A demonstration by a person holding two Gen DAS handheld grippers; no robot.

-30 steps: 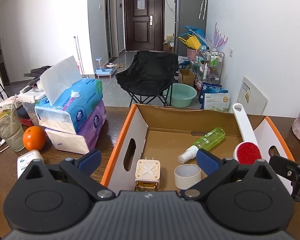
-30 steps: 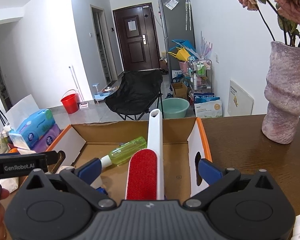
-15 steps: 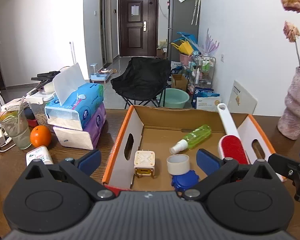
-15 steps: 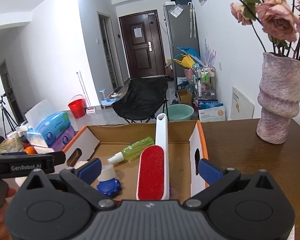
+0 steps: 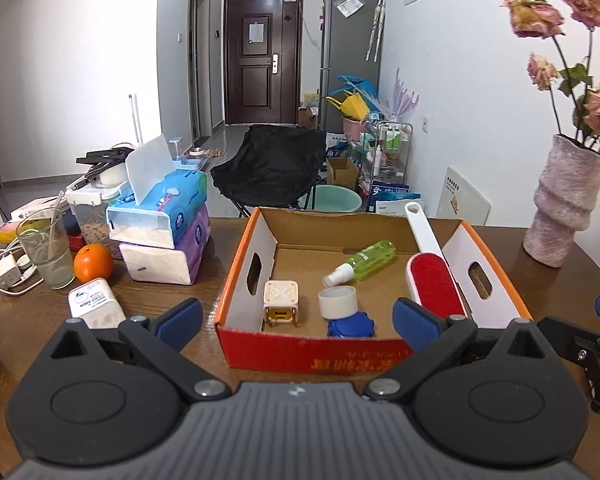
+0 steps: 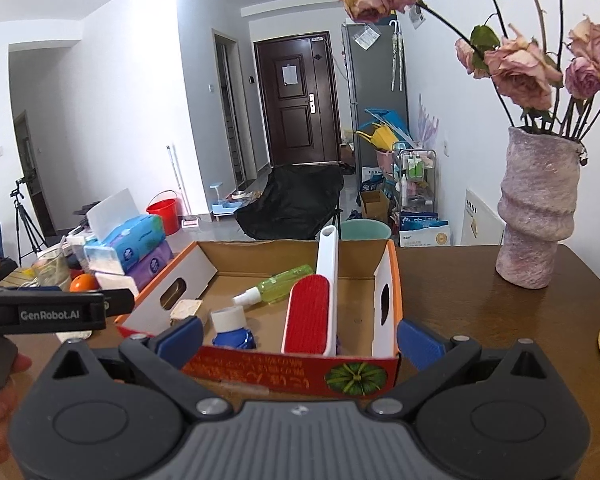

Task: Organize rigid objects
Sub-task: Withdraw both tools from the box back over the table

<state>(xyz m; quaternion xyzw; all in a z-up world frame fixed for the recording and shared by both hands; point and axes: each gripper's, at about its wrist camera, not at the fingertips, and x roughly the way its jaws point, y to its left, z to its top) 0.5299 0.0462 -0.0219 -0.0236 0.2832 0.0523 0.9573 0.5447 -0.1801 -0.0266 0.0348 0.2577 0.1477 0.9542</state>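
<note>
Cardboard box [image 5: 380, 354] on table [image 5: 560, 280], just ahead of both grippers. Contents: lint brush [image 5: 430, 276] along right wall, spray bottle [image 5: 364, 264], tape roll [image 5: 337, 301], blue cap [image 5: 351, 326], cube charger [image 5: 281, 303]. Left gripper [image 5: 296, 314] and right gripper [image 6: 298, 338]: jaws spread wide, empty

The bench [image 5: 560, 292] is dark wood with a soft sheen. The box [image 5: 320, 354] is corrugated cardboard, raw brown inside and printed glossy outside. The brush [image 6: 310, 314] has a smooth white plastic handle and a red velvety pad. The bottle [image 5: 366, 262] is clear green plastic. The vase [image 6: 536, 208] looks rough and matt. The tissue packs [image 5: 172, 216] are wrapped in shiny film.
</note>
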